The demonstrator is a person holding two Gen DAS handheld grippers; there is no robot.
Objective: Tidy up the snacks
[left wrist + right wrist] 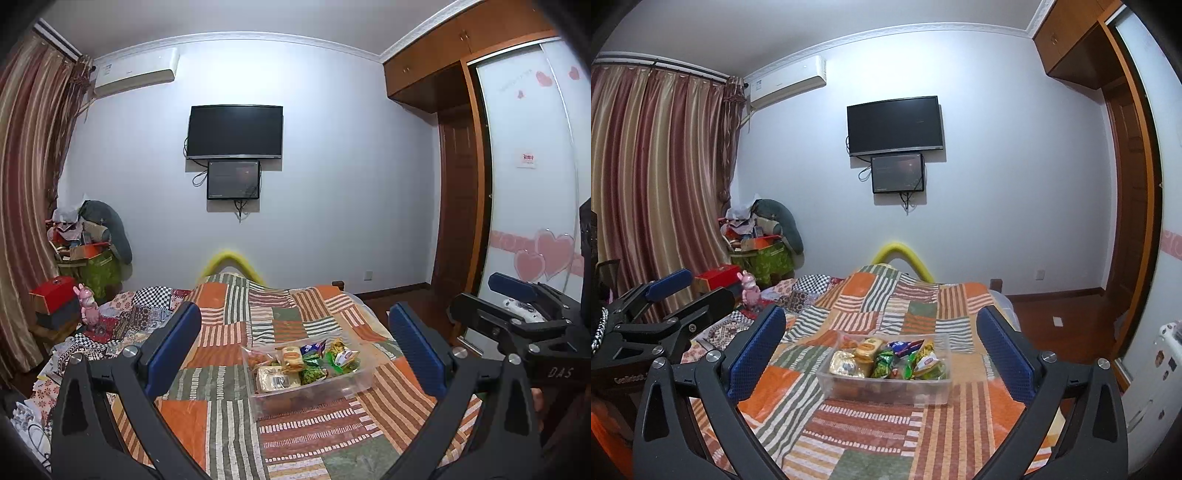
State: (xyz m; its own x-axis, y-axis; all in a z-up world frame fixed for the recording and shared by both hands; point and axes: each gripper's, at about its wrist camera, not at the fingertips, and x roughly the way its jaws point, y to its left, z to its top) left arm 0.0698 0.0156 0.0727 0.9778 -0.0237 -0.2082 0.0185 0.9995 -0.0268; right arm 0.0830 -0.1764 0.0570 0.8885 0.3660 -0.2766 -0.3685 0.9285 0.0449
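Observation:
A clear plastic bin [314, 393] [923, 393] sits on the patchwork bedspread [229, 413] [849, 424], filled with several snack packets [299, 363] [886, 360] in green, gold, orange and blue wrappers. My left gripper [295, 345] is open and empty, held above and short of the bin. My right gripper [881, 343] is open and empty too, also short of the bin. The right gripper shows at the right edge of the left wrist view [517, 314]; the left gripper shows at the left edge of the right wrist view [665, 302].
A pink toy rabbit [86, 302] [750, 290] and a red box [53, 291] stand left of the bed. A cluttered green bin [96, 266] sits by the curtain. A TV [234, 131] hangs on the far wall. A wardrobe [532, 184] stands right.

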